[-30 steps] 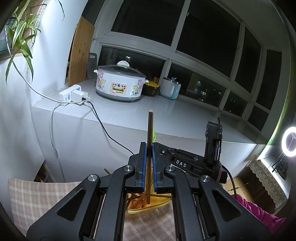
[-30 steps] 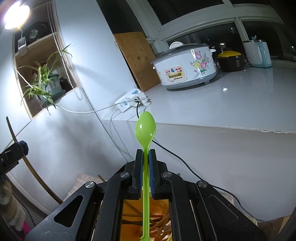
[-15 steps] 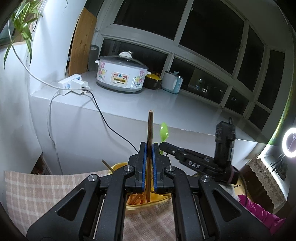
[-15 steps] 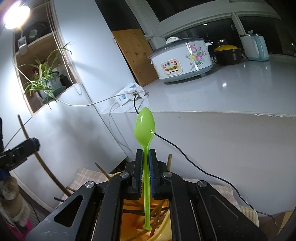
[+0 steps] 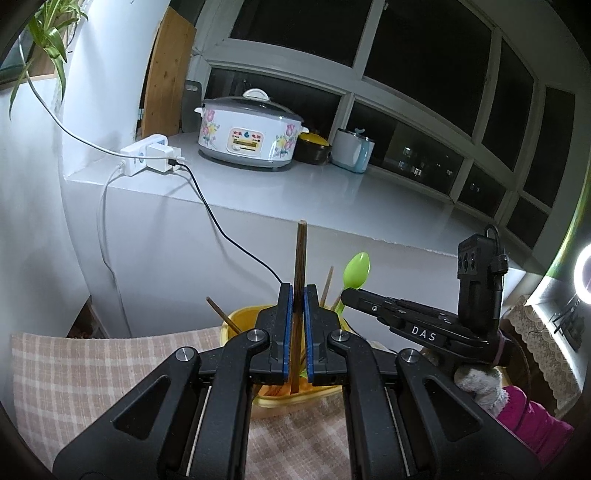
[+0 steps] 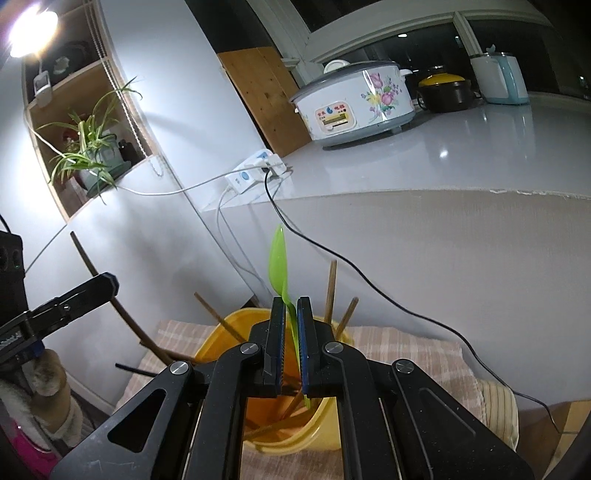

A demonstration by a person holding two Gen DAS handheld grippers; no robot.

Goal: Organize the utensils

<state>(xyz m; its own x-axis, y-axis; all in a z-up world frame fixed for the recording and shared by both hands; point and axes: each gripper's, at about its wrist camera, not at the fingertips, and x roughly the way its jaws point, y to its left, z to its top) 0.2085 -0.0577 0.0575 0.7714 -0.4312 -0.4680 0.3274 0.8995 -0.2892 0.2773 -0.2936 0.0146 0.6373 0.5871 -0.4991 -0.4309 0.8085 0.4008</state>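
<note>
A checked tablecloth carries the yellow cup below a white counter. The left gripper pinches a wooden chopstick; the right gripper, slightly parted, loosely brackets the green spoon above the cup.

**Occlusions and cut-offs**

Left gripper fingers are hiding most of the yellow holder and the chopstick's lower end. Right gripper body is covering the holder's front; the green spoon's handle tip is getting lost inside. Spider plant is running off-frame.
</note>
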